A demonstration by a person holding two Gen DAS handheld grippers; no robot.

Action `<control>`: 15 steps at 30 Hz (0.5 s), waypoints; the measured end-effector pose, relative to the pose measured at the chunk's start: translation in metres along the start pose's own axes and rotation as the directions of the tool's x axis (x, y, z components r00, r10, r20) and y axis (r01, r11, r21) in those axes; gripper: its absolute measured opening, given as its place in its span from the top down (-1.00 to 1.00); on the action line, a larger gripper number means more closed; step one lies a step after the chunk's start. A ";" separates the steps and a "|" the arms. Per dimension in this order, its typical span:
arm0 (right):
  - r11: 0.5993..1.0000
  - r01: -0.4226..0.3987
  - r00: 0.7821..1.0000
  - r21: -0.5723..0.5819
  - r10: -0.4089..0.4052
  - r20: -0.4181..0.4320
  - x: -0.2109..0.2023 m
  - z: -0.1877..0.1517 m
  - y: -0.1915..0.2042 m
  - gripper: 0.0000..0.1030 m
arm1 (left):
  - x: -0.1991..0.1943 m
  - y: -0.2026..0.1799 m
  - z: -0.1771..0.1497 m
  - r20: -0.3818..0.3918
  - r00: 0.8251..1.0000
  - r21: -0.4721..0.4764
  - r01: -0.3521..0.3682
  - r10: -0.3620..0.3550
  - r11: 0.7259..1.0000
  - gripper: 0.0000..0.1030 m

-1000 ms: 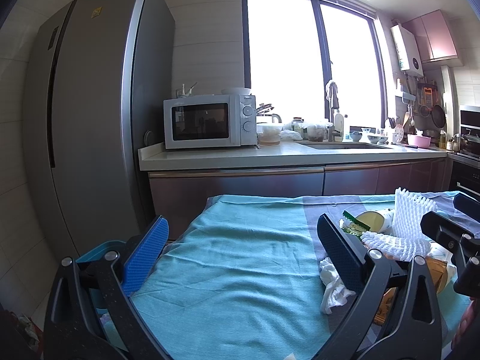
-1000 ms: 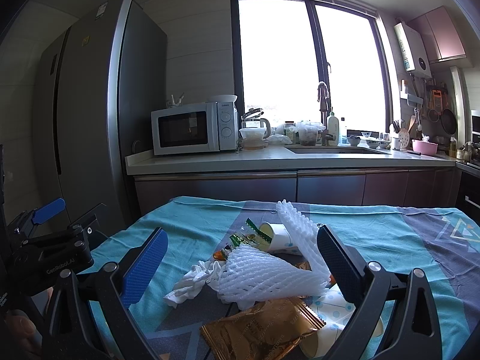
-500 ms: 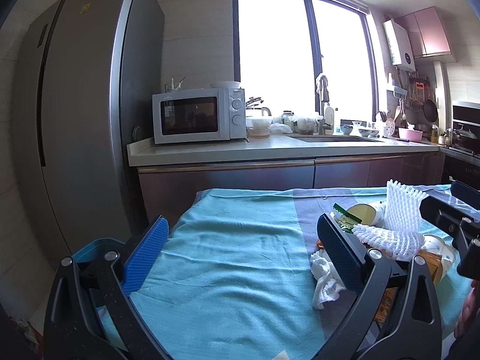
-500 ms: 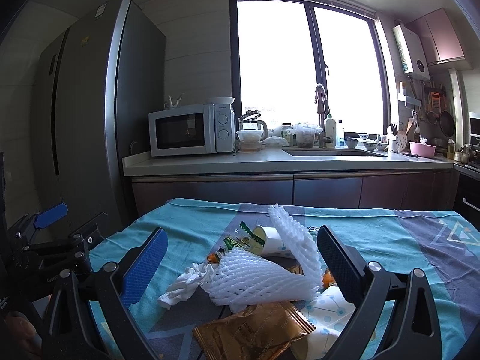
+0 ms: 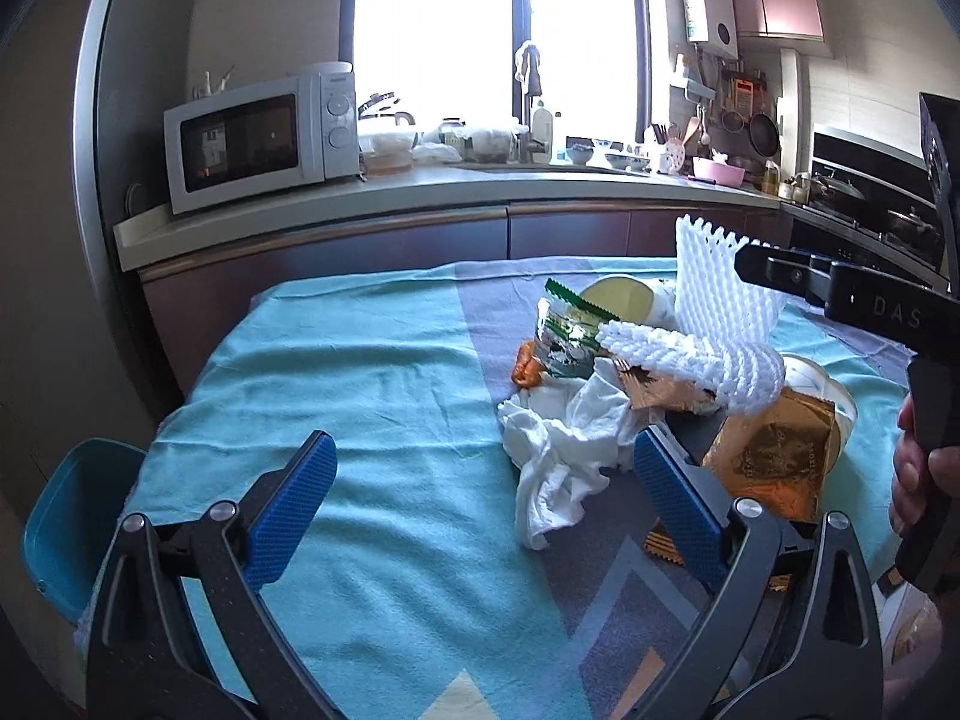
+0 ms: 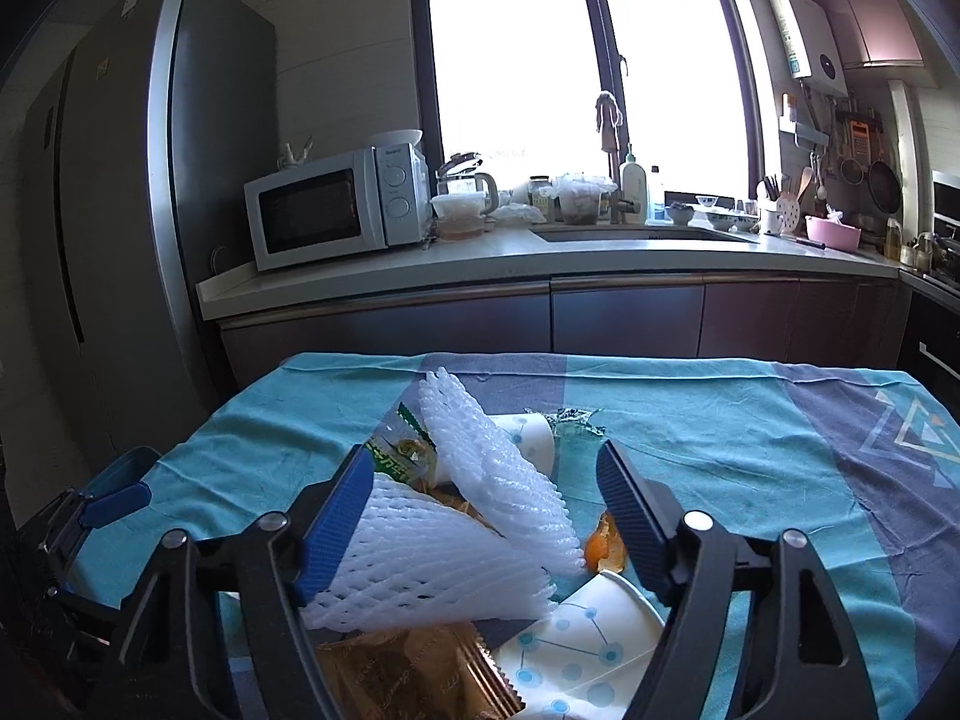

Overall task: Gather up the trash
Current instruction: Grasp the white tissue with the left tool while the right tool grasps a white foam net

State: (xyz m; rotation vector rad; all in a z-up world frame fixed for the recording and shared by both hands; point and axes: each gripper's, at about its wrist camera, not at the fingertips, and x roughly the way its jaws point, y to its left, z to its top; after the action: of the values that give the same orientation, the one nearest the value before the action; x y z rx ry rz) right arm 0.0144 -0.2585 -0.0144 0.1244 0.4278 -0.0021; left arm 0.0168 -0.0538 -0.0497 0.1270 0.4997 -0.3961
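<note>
Gold wrapper [image 6: 414, 675] and paper cup [image 6: 576, 654] crowd under foam net [image 6: 468, 528]

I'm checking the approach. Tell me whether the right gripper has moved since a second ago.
Yes. The right gripper has moved forward over the white foam net, which now lies between its closing jaws; the microwave looks nearer.

Table [image 5: 372, 396] (teal cloth) bears trash pile [image 5: 648, 384].

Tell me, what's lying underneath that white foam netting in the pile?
Under the white foam netting you can see a gold foil wrapper, a dotted paper cup and orange peel. Whatever sits beneath its middle is covered.
</note>
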 end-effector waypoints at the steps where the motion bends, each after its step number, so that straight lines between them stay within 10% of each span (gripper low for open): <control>1: 1.000 -0.001 1.000 0.003 0.001 -0.008 0.003 -0.001 -0.002 -0.31 | 0.005 -0.001 -0.001 -0.016 1.000 0.000 0.018 -0.018 1.000 -0.80; 7: 0.999 -0.034 0.998 0.011 0.034 -0.044 0.010 -0.001 -0.004 0.44 | 0.033 0.004 -0.005 -0.116 0.986 -0.042 0.119 -0.123 0.992 -0.15; 15: 0.999 -0.051 0.999 -0.018 0.051 0.006 -0.007 0.012 0.000 0.69 | 0.060 0.009 -0.010 -0.179 0.952 -0.104 0.231 -0.247 0.967 0.93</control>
State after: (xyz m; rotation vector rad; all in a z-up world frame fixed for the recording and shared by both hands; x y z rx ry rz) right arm 0.0132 -0.2597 -0.0003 0.1178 0.4182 0.0512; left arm 0.0646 -0.0643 -0.0875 0.0241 0.7235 -0.6036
